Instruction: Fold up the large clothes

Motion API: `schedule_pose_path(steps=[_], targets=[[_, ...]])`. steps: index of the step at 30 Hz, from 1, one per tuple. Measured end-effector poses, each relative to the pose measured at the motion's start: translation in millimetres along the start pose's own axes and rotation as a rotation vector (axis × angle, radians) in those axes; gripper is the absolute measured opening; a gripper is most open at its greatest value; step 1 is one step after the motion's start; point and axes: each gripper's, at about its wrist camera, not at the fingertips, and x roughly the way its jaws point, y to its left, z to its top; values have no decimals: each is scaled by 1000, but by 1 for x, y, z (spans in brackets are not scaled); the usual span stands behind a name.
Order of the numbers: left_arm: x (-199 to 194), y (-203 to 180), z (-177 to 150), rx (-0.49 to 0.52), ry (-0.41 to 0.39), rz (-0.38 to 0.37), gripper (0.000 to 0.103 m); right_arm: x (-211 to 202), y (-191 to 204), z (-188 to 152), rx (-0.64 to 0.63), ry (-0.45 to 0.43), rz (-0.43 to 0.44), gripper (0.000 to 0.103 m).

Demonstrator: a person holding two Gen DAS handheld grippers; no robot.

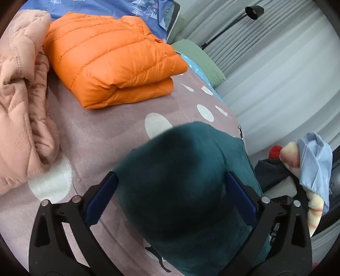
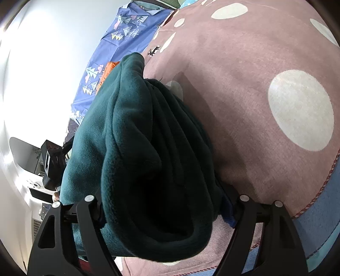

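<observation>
A dark teal fleece garment (image 1: 182,182) is bunched into a thick folded bundle over the mauve dotted blanket (image 1: 110,131). My left gripper (image 1: 170,191) has its blue-padded fingers (image 1: 102,197) wide apart on either side of the bundle, which fills the gap between them. In the right wrist view the same fleece (image 2: 148,159) hangs in folds, and my right gripper (image 2: 165,210) is closed on its thick lower edge above the blanket (image 2: 265,85).
A folded orange puffer jacket (image 1: 112,61) lies farther back on the bed. A pink quilted fleece garment (image 1: 21,102) is heaped at the left. Blue patterned bedding (image 1: 95,8) is behind. Grey curtains (image 1: 276,63) and piled items (image 1: 308,165) stand at the right.
</observation>
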Motion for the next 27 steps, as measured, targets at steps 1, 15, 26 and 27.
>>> schedule_pose_path(steps=[1, 15, 26, 27], targets=[[2, 2, 1, -12, 2, -6, 101, 2, -1, 1, 6, 4, 5, 85], [19, -29, 14, 47, -27, -38, 77, -13, 8, 12, 9, -19, 80, 55], [-26, -95, 24, 175, -119, -48, 68, -40, 19, 25, -38, -103, 141, 51], [-27, -103, 29, 185, -125, -55, 68, -44, 23, 28, -53, -120, 139, 51]])
